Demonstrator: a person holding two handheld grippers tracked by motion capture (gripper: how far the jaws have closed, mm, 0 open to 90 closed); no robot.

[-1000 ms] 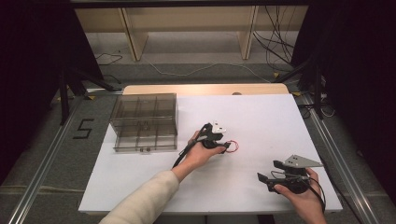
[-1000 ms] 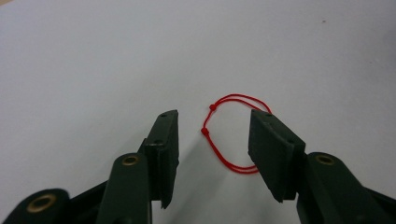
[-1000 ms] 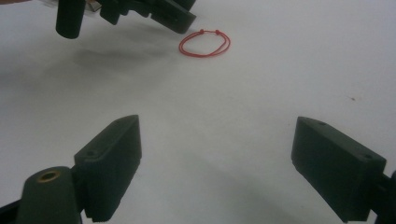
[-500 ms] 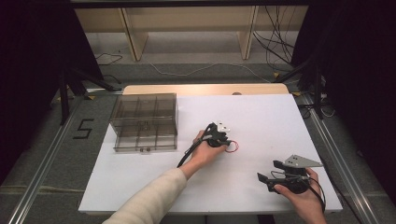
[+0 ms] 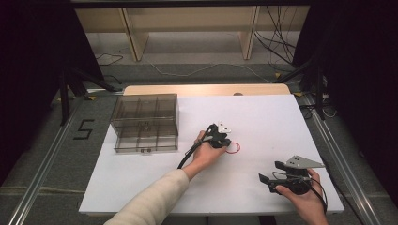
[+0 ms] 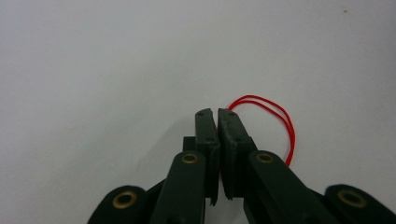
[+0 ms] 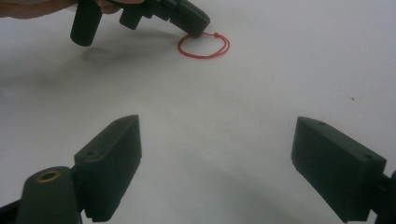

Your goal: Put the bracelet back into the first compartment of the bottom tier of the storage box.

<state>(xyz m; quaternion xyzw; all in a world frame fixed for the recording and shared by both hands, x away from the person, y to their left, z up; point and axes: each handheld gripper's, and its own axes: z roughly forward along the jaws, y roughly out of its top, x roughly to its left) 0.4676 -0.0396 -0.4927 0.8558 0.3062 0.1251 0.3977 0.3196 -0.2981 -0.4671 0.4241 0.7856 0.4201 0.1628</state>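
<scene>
While the white rectangular desk (image 5: 263, 117) carries everything here, the biggest thing on it is a smoky transparent plastic compartment box (image 5: 145, 123) near its far left corner. That box is split by thin walls into a grid of cells; something small and pale sits in a middle cell, too small to identify, and the other cells look bare.

To the right of the box, near the middle of the desk, lies a thin red string loop (image 6: 275, 116), doubled into two strands that curve side by side, with a small knot on it in the right gripper view. It rests flat on the white surface.

Just right of the box, the left hand-held gripper (image 6: 217, 113) points down and away from the person, forearm stretched diagonally across the desk. Its jaws have just been closing and now stand pressed together, pinching the near edge of the loop.

Well to the right of the box, near the desk's front edge, the right hand-held gripper (image 7: 215, 154) is held low with its jaws spread wide, nothing between them.
</scene>
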